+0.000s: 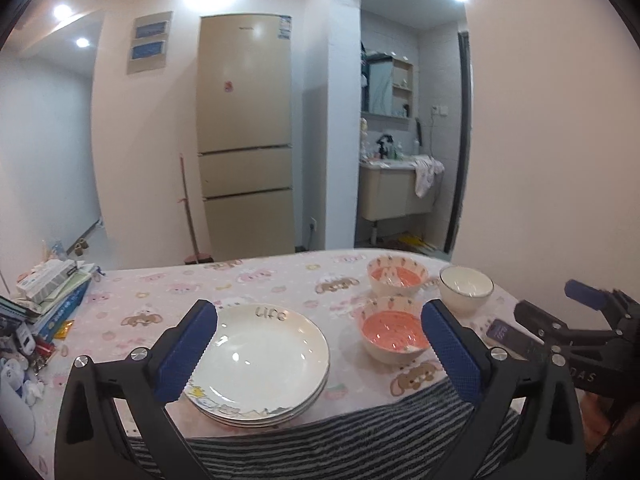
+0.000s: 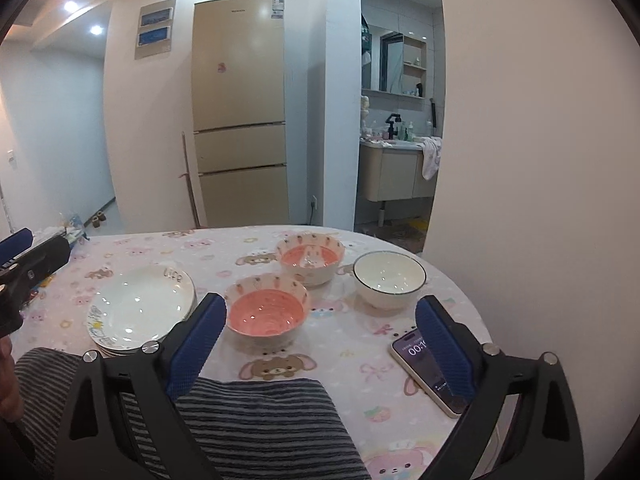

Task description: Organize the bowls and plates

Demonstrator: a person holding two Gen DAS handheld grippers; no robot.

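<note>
Fingers [image 2: 196,344] spread wide; phone [image 2: 424,372] lies beside white bowl [image 2: 389,280].

Beige fridge [image 2: 239,112] behind a pink-clothed table [image 2: 360,320], phone [image 2: 424,372] and striped cloth [image 2: 260,420] on it.

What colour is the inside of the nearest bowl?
Coral pink inside the nearest bowl, with carrots on its white rim; clearest in the right wrist view.

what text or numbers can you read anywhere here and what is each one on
"Life" on the rim of the top plate in the stack.
"00:1", cut off by the right claw, on the phone screen.
Fridge brand mark and top sticker: too small to read.
Box labels at the table's left edge: blurred, unreadable.
</note>
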